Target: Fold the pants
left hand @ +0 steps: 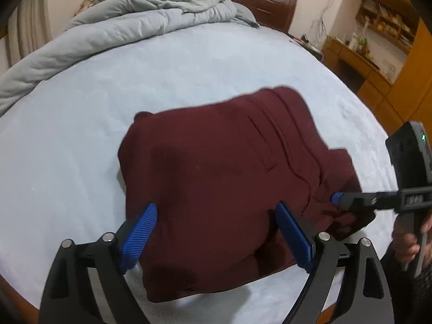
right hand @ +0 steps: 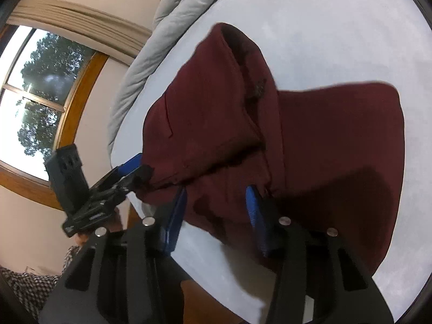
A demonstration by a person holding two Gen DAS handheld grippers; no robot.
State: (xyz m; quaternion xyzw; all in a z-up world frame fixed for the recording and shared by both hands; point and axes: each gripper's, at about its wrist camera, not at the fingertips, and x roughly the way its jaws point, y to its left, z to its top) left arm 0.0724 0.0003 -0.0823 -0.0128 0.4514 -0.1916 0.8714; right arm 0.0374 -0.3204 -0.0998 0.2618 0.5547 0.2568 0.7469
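The dark maroon cloth pants lie folded in a thick bundle on the pale blue bedsheet, near the bed's edge. The left gripper stands wide open over the bundle, holding nothing. The right gripper straddles a fold at the near edge – whether its blue pads actually pinch the cloth I cannot tell. If they snag on withdrawal, the loose top layer – uneven already – may slide open.

Folded maroon pants lie on the pale blue bed; the right gripper straddles their near edge.
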